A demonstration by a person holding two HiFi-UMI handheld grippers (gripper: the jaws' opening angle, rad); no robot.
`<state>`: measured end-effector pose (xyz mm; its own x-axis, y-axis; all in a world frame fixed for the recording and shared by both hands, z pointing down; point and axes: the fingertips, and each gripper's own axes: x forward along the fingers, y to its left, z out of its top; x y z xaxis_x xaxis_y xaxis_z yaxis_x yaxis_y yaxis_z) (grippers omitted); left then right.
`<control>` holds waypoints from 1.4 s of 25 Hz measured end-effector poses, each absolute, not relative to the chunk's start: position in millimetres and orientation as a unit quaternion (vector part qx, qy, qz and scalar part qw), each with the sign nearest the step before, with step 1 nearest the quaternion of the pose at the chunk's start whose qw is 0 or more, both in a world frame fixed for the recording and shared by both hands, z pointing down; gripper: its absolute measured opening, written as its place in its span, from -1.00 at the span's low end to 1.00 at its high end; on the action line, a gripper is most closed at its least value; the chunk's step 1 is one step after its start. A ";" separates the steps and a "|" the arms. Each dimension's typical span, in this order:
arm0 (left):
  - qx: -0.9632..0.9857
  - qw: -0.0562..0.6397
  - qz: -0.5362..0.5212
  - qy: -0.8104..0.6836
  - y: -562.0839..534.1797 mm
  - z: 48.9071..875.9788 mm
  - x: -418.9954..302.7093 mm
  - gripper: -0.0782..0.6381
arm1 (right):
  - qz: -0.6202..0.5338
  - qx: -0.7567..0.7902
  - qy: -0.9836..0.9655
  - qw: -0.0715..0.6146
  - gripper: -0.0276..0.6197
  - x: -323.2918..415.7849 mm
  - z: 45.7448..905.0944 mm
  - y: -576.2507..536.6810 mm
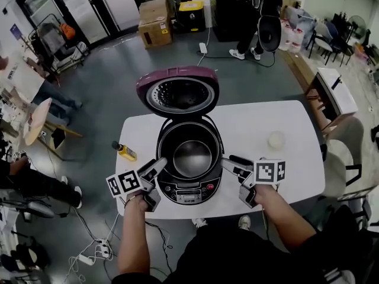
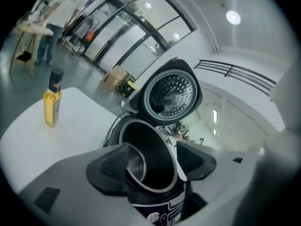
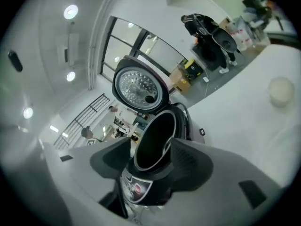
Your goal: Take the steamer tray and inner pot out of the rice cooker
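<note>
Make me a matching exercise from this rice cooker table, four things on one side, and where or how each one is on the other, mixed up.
1 lid
2 yellow bottle
3 inner pot
4 white round object

A seated in the cooker
B on the table, right of the cooker
C swung up open
D on the table, left of the cooker

Pairs: 1-C, 2-D, 3-A, 4-B
</note>
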<state>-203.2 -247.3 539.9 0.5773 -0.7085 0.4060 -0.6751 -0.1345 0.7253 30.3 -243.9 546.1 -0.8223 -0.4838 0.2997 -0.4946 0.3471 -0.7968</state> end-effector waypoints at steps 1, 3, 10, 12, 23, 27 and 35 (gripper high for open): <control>0.743 0.494 -0.031 -0.450 -249.5 545.3 -206.4 0.10 | 0.510 0.293 -0.809 -0.009 -0.12 28.4 546.4 -247.5; 0.720 0.542 -0.064 -0.429 -252.6 555.6 -211.5 0.07 | 0.546 0.285 -0.788 -0.031 -0.12 24.3 548.2 -253.7; 0.681 0.627 -0.112 -0.361 -253.3 575.1 -211.9 0.02 | 0.597 0.282 -0.749 -0.051 -0.12 10.3 552.6 -260.0; 0.682 0.631 -0.091 -0.358 -253.3 579.9 -212.4 -0.02 | 0.606 0.284 -0.741 -0.046 -0.12 5.6 557.2 -261.5; 0.700 0.627 -0.037 -0.341 -259.6 585.4 -214.3 -0.18 | 0.631 0.292 -0.718 -0.025 -0.12 -11.2 577.1 -264.8; 0.707 0.626 -0.023 -0.328 -260.9 585.1 -216.3 -0.25 | 0.632 0.294 -0.717 -0.018 -0.12 -9.9 578.0 -268.0; 0.715 0.623 -0.017 -0.316 -263.8 586.9 -217.3 -0.27 | 0.636 0.315 -0.703 -0.034 -0.12 -8.0 587.1 -272.4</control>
<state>-217.3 -263.8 586.9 0.7995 -0.4728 0.3705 -0.4314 -0.0227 0.9019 -8.0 -272.4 587.1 -0.7995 -0.4862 0.3527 -0.3994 -0.0083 -0.9168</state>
